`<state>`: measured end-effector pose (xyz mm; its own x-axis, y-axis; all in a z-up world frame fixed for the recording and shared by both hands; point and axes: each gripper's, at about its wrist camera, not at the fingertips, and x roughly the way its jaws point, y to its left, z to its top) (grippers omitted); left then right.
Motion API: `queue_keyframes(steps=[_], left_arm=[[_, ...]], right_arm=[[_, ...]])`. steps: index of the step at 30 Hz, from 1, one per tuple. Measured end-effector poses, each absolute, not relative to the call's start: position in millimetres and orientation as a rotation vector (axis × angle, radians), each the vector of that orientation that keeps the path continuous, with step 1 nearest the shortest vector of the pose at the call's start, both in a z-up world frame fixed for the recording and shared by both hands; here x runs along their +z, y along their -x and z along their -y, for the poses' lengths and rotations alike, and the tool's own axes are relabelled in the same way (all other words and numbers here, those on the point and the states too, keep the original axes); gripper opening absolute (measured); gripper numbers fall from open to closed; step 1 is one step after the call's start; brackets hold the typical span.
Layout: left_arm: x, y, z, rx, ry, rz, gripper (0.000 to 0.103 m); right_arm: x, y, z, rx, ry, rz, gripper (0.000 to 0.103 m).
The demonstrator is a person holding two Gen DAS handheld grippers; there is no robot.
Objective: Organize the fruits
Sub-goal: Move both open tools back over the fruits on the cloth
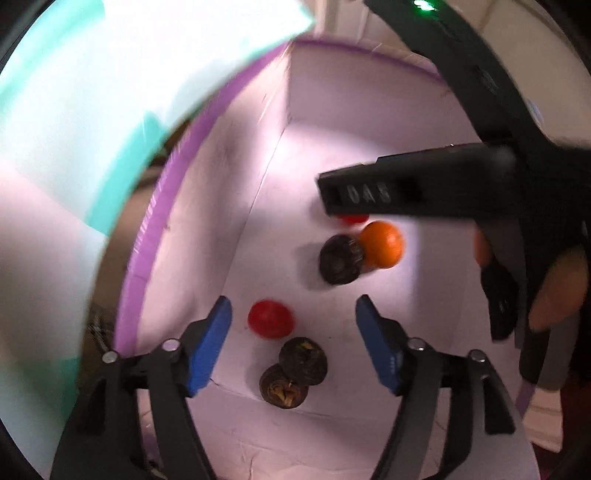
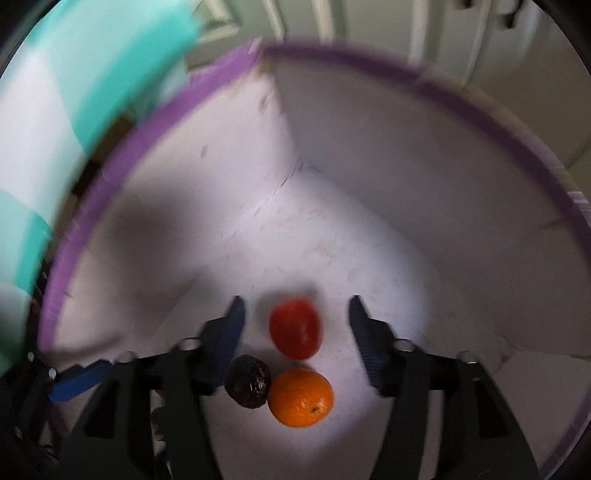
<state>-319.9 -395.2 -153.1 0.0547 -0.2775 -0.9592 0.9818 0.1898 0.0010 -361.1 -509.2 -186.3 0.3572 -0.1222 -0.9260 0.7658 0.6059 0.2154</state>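
A white box with a purple rim [image 1: 147,236] [image 2: 369,61] holds the fruit. In the left wrist view my left gripper [image 1: 293,319] is open above the box floor, with a red fruit [image 1: 270,319] lying loose between its blue fingers. Two dark round fruits [image 1: 303,360] sit just below it. Farther in lie another dark fruit [image 1: 341,260], an orange [image 1: 382,243] and a red fruit [image 1: 352,218] half hidden under the right gripper's finger [image 1: 369,192]. In the right wrist view my right gripper [image 2: 295,321] is open around that red fruit [image 2: 295,334] without touching it, beside the dark fruit [image 2: 247,382] and orange [image 2: 300,398].
A teal and white checked box [image 1: 74,110] [image 2: 92,74] stands to the left of the purple-rimmed one. A person's hand [image 1: 557,291] holds the right gripper at the right edge. Pale cabinet doors [image 2: 369,22] rise behind the box.
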Motion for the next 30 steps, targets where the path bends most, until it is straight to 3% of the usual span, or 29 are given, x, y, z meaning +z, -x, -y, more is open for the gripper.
queue_keyframes(steps=[7, 11, 12, 16, 22, 30], left_arm=[[-27, 333, 324, -1.28, -0.633, -0.622, 0.083], [49, 283, 261, -1.075, -0.407, -0.397, 0.101], [62, 266, 248, -1.015, -0.37, -0.382, 0.101], [84, 166, 168, -0.677, -0.164, -0.453, 0.101], [74, 63, 68, -0.382, -0.004, -0.555, 0.101], [60, -25, 5, -0.133, 0.135, -0.588, 0.101]], right_arm=[[-61, 401, 500, -0.627, -0.656, -0.707, 0.061], [31, 408, 456, -0.502, -0.537, -0.412, 0.081], [46, 407, 447, -0.475, -0.518, -0.369, 0.088], [98, 378, 398, -0.326, -0.396, -0.228, 0.089], [90, 293, 339, -0.194, -0.349, -0.349, 0.089], [61, 152, 249, -0.069, -0.278, -0.496, 0.089]])
